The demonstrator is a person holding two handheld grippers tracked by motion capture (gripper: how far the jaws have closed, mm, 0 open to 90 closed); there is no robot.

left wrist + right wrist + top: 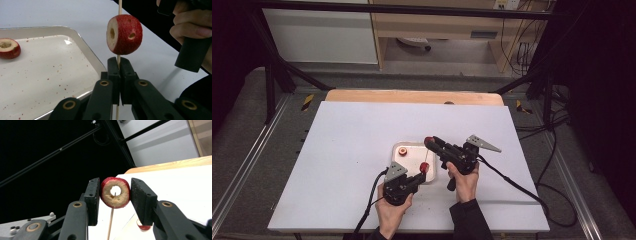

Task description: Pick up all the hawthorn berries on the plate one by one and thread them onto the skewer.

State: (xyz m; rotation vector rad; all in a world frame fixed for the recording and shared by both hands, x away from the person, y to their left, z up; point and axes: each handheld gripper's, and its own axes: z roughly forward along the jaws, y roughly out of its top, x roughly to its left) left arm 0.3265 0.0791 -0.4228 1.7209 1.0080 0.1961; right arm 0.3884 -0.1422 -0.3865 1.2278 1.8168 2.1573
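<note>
**Cored red fruit, skewer and tray**

Left of the white tray [412, 148], a cored fruit half [8, 48] lies inside it. The left tongs [119, 62] pinch a wooden skewer [118, 59] bearing a pierced fruit [125, 34], beside the tray's near-right corner. The right tongs [115, 192] clasp a cored fruit ring [115, 192] above the tray's right edge.

no readable text, labels, numbers or signs anywhere

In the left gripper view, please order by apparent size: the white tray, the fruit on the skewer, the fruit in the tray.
1. white tray
2. fruit on the skewer
3. fruit in the tray

The skewered fruit is nearer the camera, so the two may really be alike.
</note>
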